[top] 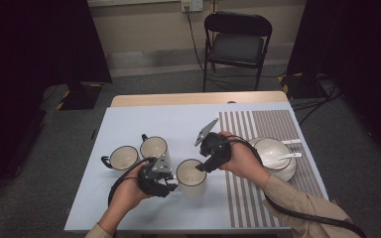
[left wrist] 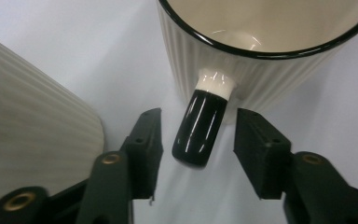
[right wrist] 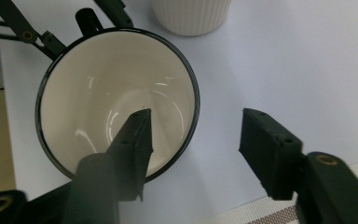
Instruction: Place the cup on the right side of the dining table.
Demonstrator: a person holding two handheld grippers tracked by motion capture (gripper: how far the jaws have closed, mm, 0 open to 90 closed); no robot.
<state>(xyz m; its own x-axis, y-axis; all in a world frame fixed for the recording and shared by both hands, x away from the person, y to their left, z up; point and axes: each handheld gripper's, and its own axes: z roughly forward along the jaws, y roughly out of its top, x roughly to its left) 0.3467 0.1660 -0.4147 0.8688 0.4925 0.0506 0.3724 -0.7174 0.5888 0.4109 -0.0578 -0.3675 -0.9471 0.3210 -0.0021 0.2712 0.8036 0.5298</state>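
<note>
- Two hand-held grippers at work on one ribbed cream mug [top: 192, 177] with a black rim, standing upright on the pale blue table top [top: 144, 124], nearest the person of three mugs.
- Left gripper [top: 171, 184] low at the mug's left side, jaws part-spread on either side of the glossy black handle [left wrist: 199, 128]; clear gaps between pads and handle in the left gripper view, nothing pinched.
- Right gripper [top: 201, 167] tilted down over the mug's right edge, grey three-cornered plate [top: 206, 131] raised behind it.
- Seen from the right gripper view: one jaw inside the empty mug [right wrist: 116, 100], the other outside over bare table, rim [right wrist: 195, 109] between them; jaws part-spread, no pad pressed on the wall.
- Just left and beyond: second mug [top: 154, 147] close behind the left gripper, third mug [top: 123, 157] farther left, both upright and empty, handles dark.
- At right, on the striped mat [top: 268, 124]: white bowl [top: 274, 151] on a plate, white spoon [top: 287, 156] lying across its rim, well apart from the mugs.
- Farther off: bare wooden strip of table [top: 198, 98], then a black folding chair [top: 235, 42] against the wall.
</note>
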